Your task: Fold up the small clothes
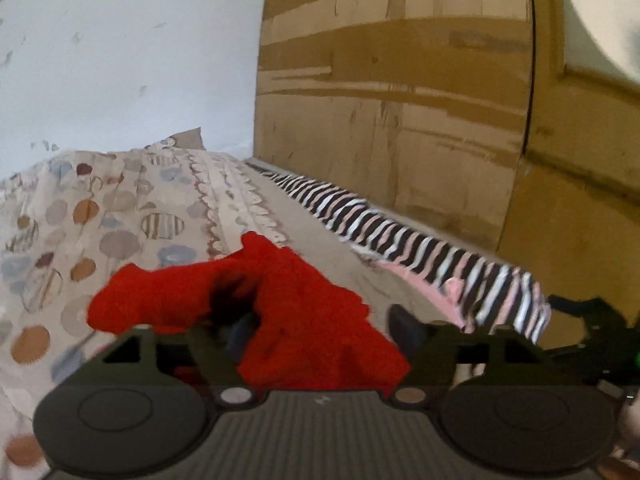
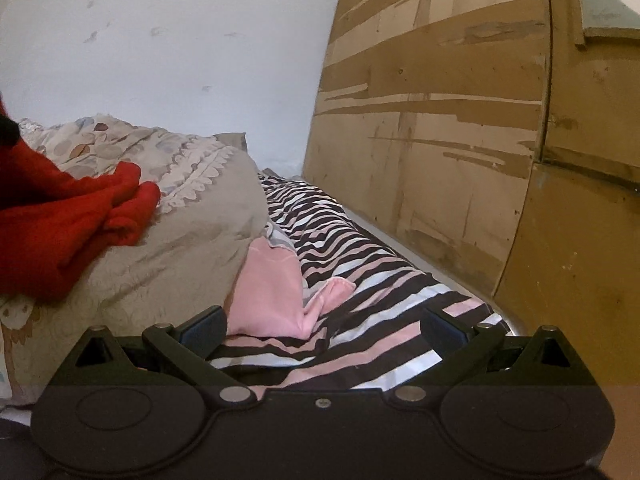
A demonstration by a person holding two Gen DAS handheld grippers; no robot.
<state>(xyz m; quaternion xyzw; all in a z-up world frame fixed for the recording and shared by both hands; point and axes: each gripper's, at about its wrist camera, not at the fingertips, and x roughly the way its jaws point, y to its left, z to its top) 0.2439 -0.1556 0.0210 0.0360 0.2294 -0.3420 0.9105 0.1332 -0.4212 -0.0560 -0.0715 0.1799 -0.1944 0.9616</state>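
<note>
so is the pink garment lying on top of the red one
No, the pink garment lies apart on the striped sheet, while the red garment sits on the beige quilt.

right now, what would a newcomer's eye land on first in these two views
The bright red garment, bunched on the patterned quilt between the wide-open fingers of the left gripper, grabs attention first. Next comes the black, white and pink striped sheet running along the worn brown wooden panel, with a pale pink garment lying just ahead of the open right gripper.
</note>
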